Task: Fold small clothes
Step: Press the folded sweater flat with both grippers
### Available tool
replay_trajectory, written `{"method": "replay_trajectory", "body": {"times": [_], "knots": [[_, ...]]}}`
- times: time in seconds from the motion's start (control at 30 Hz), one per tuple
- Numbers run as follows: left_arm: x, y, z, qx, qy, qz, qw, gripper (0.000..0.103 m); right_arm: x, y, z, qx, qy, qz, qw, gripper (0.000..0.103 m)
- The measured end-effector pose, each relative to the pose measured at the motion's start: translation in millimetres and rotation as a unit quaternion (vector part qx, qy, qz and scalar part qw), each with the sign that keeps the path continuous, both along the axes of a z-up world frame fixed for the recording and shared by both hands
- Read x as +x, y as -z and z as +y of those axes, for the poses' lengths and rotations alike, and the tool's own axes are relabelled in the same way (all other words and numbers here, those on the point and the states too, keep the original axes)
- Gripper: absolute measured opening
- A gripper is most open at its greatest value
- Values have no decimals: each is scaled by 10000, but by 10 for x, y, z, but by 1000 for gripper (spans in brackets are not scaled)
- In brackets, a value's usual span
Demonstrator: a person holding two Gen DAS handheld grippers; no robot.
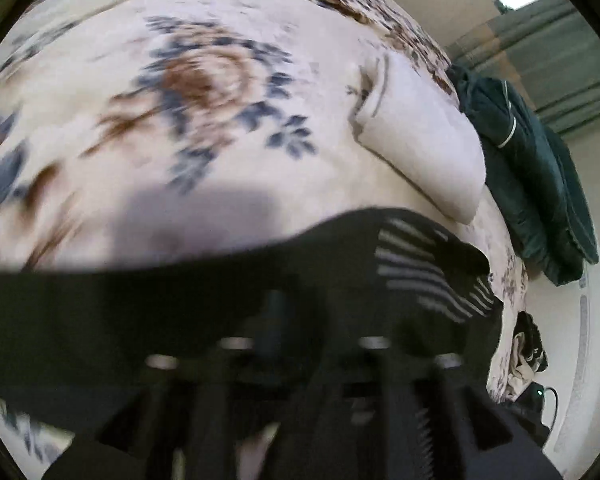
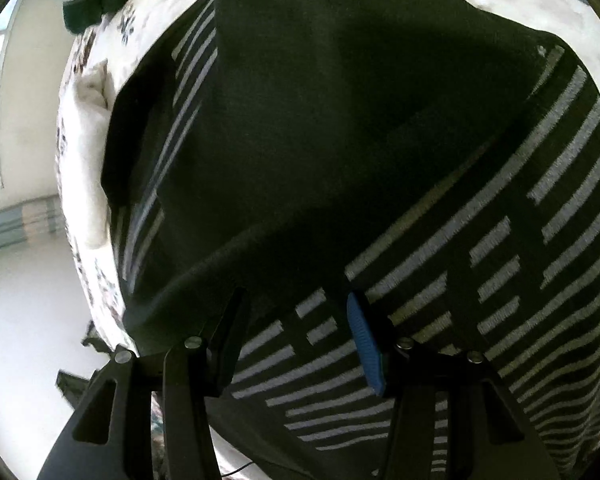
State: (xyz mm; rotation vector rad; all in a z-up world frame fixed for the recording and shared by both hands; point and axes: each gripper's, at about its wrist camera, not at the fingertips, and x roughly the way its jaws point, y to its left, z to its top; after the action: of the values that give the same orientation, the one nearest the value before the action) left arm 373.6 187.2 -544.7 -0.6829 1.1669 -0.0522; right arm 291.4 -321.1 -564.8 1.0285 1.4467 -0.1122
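Black knit with grey stripes, the sweater [image 2: 340, 140] is lying on the floral bed [image 1: 200, 100], filling the frame. The right claw [image 2: 296, 332] is hovering released over it; the left claw [image 1: 300, 344] is blurring, state unclear. A shallow pinch risks dragging one layer only.

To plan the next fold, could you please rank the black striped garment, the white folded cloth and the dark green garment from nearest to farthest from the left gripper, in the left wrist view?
1. Black striped garment: right at the left gripper.
2. White folded cloth: beyond, upper right.
3. Dark green garment: farthest, at the blanket's right edge.
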Motion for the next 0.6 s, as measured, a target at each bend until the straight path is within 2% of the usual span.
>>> {"method": "replay_trajectory", "body": {"times": [0.07,0.13,0.17,0.23,0.27,0.33,0.43,0.47,0.5,0.6], "knots": [[-399,-14,186,-295,-380,-1,9988,64,-11,-33,95,-347,-252,100,9990,75],[-774,8,398,-493,-817,72,9954,64,-5,-76,205,-740,-495,155,9959,87],[-1011,16,540,-550,-1085,123,9925,64,-3,-110,274,-1115,-659,232,9913,90],[-1397,41,789,-532,-1595,209,9855,64,13,-171,449,-1886,-1058,315,9758,90],[-1528,55,888,-540,-1802,231,9819,64,24,-180,507,-2034,-1154,326,9717,90],[-1867,139,1198,-653,-2368,293,9689,64,21,-174,671,-2292,-1370,361,9630,90],[-2291,276,1718,-948,-3331,238,9378,64,-18,-102,975,-2396,-1660,433,9556,90],[-2345,290,1800,-966,-3496,197,9317,64,-29,-92,1051,-2409,-1724,439,9541,90],[-2434,315,1991,-1023,-3768,52,9206,64,-41,-83,1149,-2421,-1809,440,9522,90],[-2524,400,2357,-1087,-4253,-161,8983,64,-67,-64,1429,-2385,-1999,428,9494,90]]}}
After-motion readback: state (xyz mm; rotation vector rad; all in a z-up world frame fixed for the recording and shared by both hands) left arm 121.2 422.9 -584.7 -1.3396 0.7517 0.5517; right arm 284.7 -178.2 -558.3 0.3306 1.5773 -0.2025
